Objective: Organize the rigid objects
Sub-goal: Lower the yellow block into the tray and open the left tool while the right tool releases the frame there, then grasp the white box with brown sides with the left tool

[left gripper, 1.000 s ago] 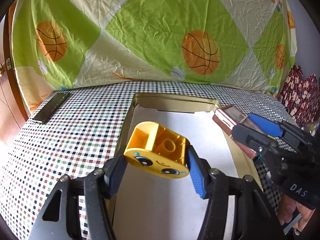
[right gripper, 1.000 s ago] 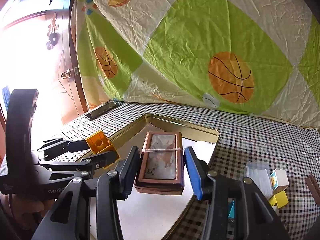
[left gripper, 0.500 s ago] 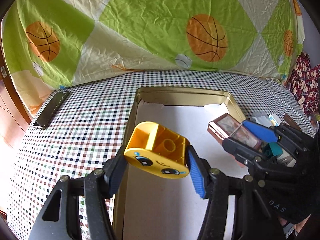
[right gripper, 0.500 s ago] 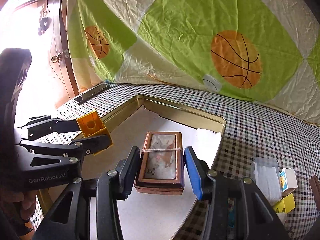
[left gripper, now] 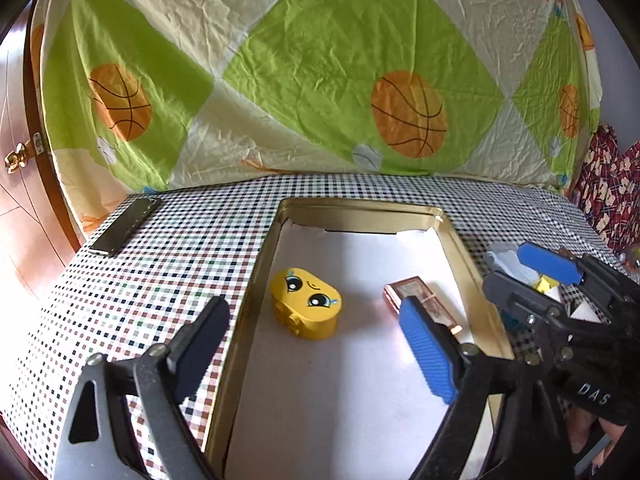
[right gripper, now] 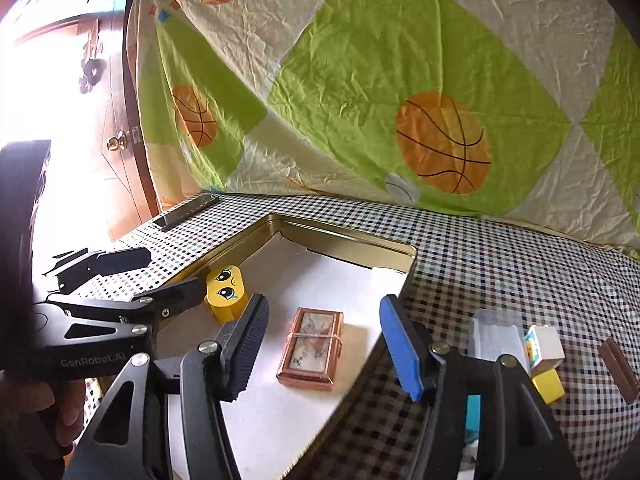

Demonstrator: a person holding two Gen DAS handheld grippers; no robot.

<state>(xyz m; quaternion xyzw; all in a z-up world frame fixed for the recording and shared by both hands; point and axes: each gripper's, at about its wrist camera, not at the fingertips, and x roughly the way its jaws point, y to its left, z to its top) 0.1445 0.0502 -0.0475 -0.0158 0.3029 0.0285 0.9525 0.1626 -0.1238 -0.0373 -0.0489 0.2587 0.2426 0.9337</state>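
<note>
A yellow face block lies on the white liner of the gold tray, near its left wall; it also shows in the right wrist view. A copper-framed flat box lies on the liner to the block's right, partly hidden behind my blue pad in the left wrist view. My left gripper is open and empty, held above the tray's near part. My right gripper is open and empty, just above the copper box; it shows at the right in the left wrist view.
A dark flat bar lies on the checked cloth at the far left. Right of the tray lie a clear plastic box, a white block, a yellow block and a brown bar. A basketball-print sheet hangs behind.
Both grippers have opened. The yellow block and the copper box have left the jaws and now lie on the tray liner. Both grippers have drawn back a little.
</note>
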